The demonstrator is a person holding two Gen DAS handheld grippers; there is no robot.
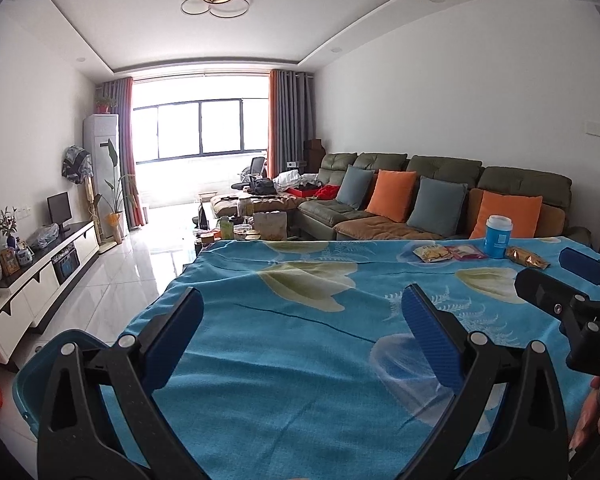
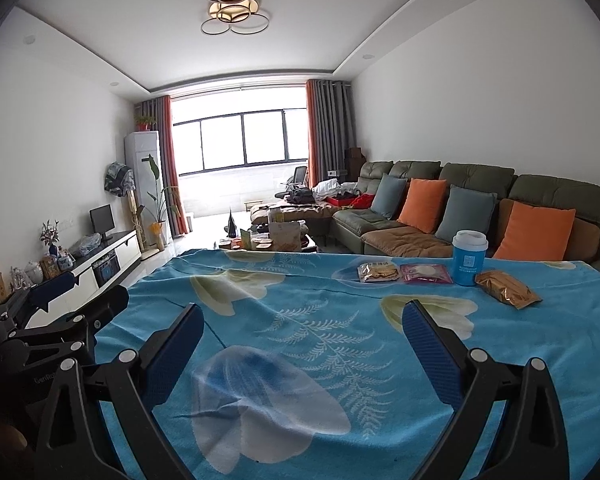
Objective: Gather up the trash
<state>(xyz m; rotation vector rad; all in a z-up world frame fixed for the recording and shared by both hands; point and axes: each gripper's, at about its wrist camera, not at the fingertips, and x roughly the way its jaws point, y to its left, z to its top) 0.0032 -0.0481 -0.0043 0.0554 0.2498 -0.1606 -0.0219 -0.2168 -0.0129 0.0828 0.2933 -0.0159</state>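
Trash lies along the far right of the table's blue flowered cloth (image 2: 300, 320): a yellow snack packet (image 2: 379, 272), a pink packet (image 2: 426, 273), a blue paper cup (image 2: 469, 258) with a white lid standing upright, and a golden-brown wrapper (image 2: 506, 289). The left wrist view shows the same yellow packet (image 1: 434, 253), pink packet (image 1: 466, 252), cup (image 1: 499, 237) and wrapper (image 1: 527, 257). My left gripper (image 1: 302, 320) is open over the near cloth, holding nothing. My right gripper (image 2: 302, 326) is also open and empty, well short of the trash.
A teal bin (image 1: 40, 376) sits on the floor at the table's near left corner. Beyond the table are a cluttered coffee table (image 2: 276, 240), a green sofa (image 2: 460, 216) with cushions, and a TV cabinet (image 2: 100, 260) along the left wall.
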